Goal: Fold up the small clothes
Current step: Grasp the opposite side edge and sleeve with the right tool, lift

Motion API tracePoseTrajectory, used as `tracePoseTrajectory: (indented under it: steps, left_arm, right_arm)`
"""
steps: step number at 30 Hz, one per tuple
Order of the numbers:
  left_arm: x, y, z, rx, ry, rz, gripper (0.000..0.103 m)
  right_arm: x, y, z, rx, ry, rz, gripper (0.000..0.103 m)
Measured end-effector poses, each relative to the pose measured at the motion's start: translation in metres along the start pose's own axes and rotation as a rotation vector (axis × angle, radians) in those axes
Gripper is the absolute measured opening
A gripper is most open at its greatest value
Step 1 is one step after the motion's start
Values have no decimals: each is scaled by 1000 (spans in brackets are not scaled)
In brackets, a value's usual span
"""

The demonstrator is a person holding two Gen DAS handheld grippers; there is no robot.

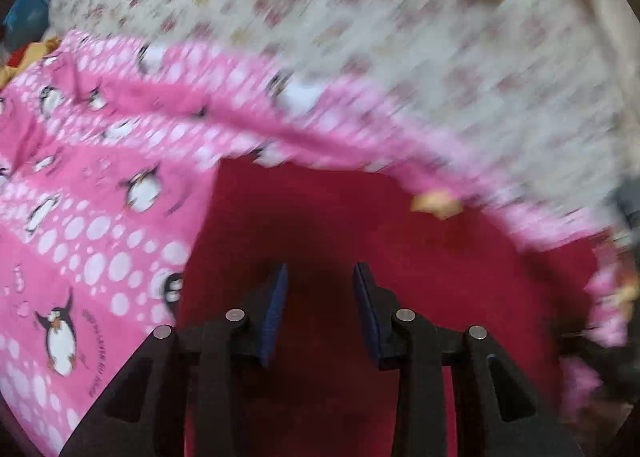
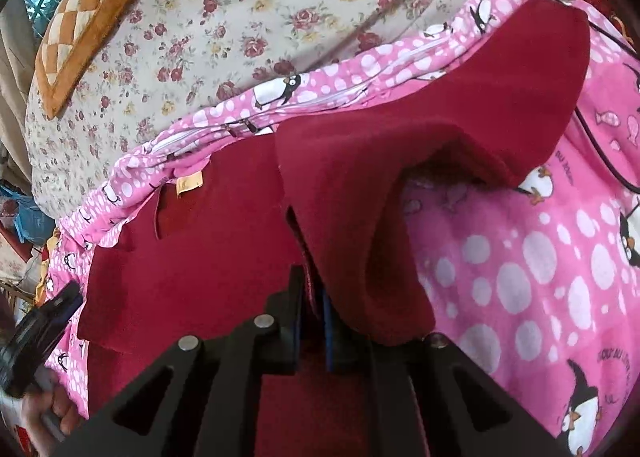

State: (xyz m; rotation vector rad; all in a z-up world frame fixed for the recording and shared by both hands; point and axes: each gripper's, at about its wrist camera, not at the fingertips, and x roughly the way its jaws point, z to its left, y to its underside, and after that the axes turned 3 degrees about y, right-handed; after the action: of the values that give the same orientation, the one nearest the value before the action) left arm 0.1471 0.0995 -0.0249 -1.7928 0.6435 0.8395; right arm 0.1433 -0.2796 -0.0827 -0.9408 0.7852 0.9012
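Garment (image 2: 224, 257): a dark red fleece piece that we judge light, soft and limp, likely to sag and drape wherever it is lifted, and not slippery. It lies on the pink blanket (image 2: 540, 277), toward the blanket's far edge, which borders the floral sheet (image 2: 240, 17). We think the best hold is on a hem or corner, pinching one layer cleanly so the fold falls flat.

Our right gripper (image 2: 314, 321) has its jaws pressed together on an edge of the garment, and the lifted flap arches up and over toward the right. Our left gripper (image 1: 320, 297) hovers low over the flat red cloth with its jaws spread, holding nothing. That view is blurred, so finer detail is lost. A yellow tag (image 2: 189, 184) shows near the garment's far edge.
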Motion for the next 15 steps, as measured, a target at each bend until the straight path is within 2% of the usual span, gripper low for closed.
tracePoseTrajectory:
  steps: [1, 3, 6, 8, 9, 11, 12, 13, 14, 15]
  left_arm:
    - [8, 3, 7, -22, -5, 22, 5]
    - [2, 1, 6, -34, 6, 3, 5]
    - [-11, 1, 5, -48, 28, -43, 5]
    - [-23, -7, 8, -63, 25, -126, 5]
    - [-23, -12, 10, -60, -5, -150, 7]
    - [-13, -15, 17, -64, -61, -120, 9]
    - [5, -12, 28, -104, -62, -25, 9]
    - [12, -9, 35, -137, -41, 10, 9]
    - [11, -9, 38, -150, -28, -2, 9]
    - [5, -12, 35, -142, -34, -14, 9]
  right_arm:
    - [-7, 1, -1, 13, -7, 1, 8]
    - [-27, 4, 7, -19, 3, -35, 15]
    - [-64, 11, 43, -206, 41, -160, 22]
    - [-64, 11, 65, -307, 29, -222, 30]
    - [-53, 6, 72, -339, 33, -214, 31]
    - [-24, -5, 76, -350, 85, -174, 31]
    - [-10, -9, 72, -337, 115, -151, 31]
    - [12, -14, 61, -303, 159, -85, 30]
    - [24, -15, 53, -266, 161, -33, 26]
    - [23, -15, 49, -246, 147, -39, 22]
